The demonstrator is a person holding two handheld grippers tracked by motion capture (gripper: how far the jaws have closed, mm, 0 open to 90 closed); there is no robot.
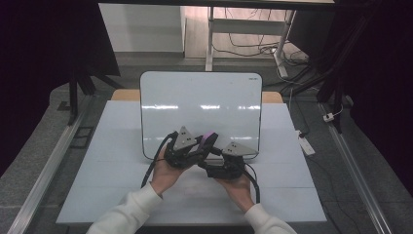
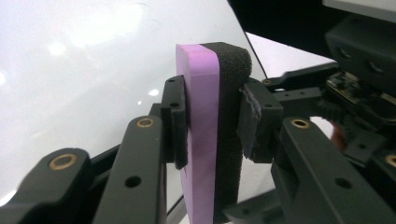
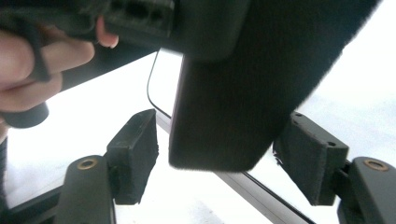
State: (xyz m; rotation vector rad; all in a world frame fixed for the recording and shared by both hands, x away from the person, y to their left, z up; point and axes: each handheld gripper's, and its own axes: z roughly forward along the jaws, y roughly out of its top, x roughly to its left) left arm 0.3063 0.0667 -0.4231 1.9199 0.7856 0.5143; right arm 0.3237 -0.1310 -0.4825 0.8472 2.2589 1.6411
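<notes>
An eraser [image 1: 208, 138] with a purple back and black felt face is held over the near edge of a whiteboard [image 1: 200, 105]. In the left gripper view my left gripper [image 2: 212, 126] is shut on the eraser [image 2: 205, 130], one pad on the purple side and one on the felt. My left gripper [image 1: 203, 146] and right gripper [image 1: 208, 158] meet at the eraser in the high view. In the right gripper view my right gripper [image 3: 224, 158] stands open around the dark eraser [image 3: 224, 116], with a clear gap at the left pad [image 3: 133, 154].
The whiteboard lies flat on a pale grey table [image 1: 117, 161], its glossy face [image 2: 70, 70] bare. Desk legs and cables [image 1: 253, 46] stand on the floor beyond the table. Metal rails [image 1: 53, 156] run along both sides.
</notes>
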